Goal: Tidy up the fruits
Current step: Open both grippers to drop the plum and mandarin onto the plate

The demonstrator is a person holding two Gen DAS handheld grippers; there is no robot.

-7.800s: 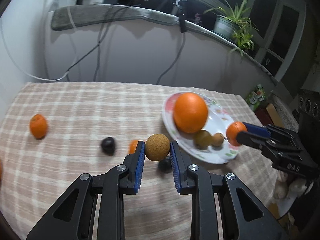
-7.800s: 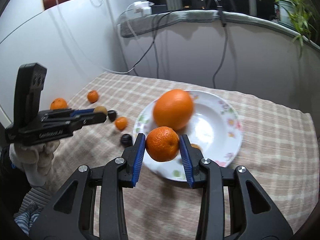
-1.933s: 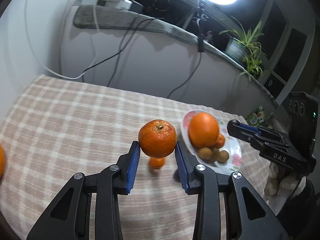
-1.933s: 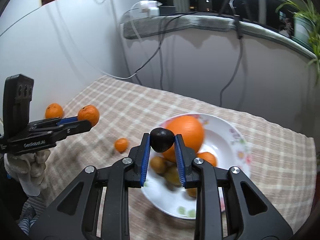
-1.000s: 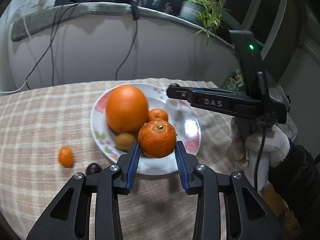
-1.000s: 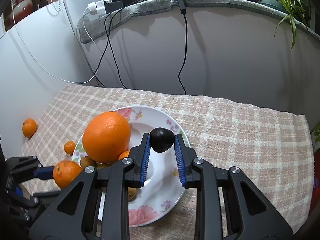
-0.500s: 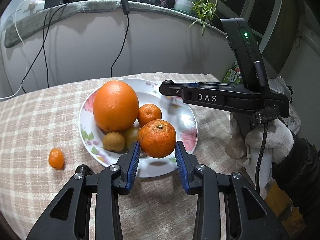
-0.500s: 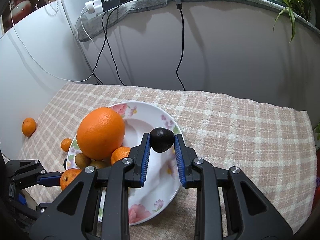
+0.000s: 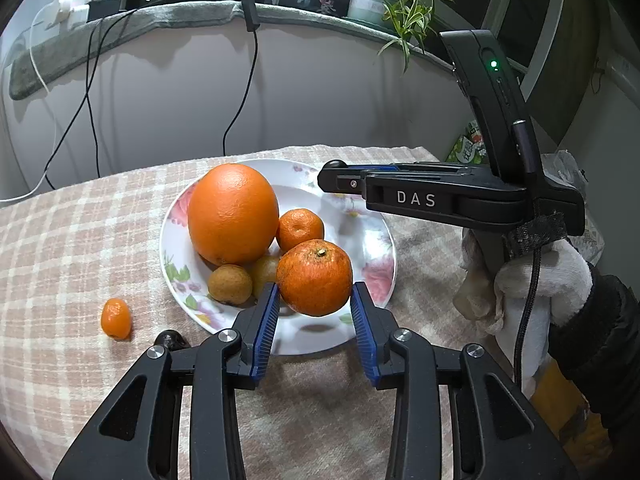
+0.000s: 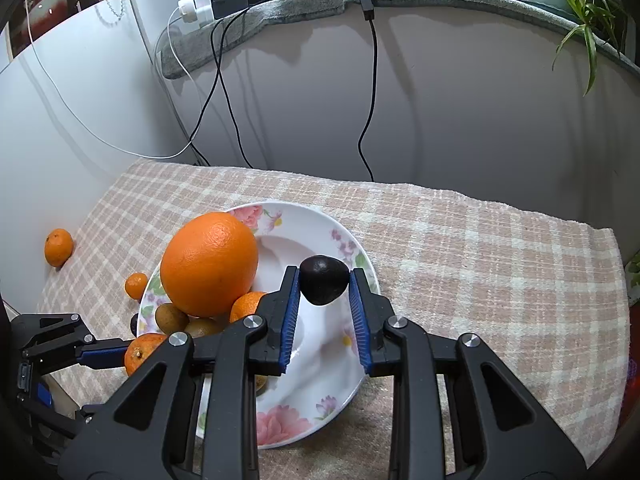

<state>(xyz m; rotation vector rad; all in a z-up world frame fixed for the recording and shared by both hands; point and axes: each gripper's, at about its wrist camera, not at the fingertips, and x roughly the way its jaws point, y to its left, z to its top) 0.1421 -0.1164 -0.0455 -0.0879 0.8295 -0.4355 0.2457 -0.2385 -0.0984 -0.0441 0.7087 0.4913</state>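
My left gripper is shut on a mandarin and holds it just over the near rim of the flowered white plate. The plate holds a big orange, a small mandarin and two brown fruits. My right gripper is shut on a dark plum above the plate's middle; the right gripper also shows in the left wrist view. The left gripper with its mandarin shows at lower left in the right wrist view.
On the checked cloth left of the plate lie a small orange kumquat and a dark plum. Another mandarin lies by the wall at the far left. Cables hang down the back wall; a potted plant stands on the ledge.
My left gripper has moved slightly forward with the mandarin, over the plate's near rim. My right gripper with the plum has shifted a little further over the plate.
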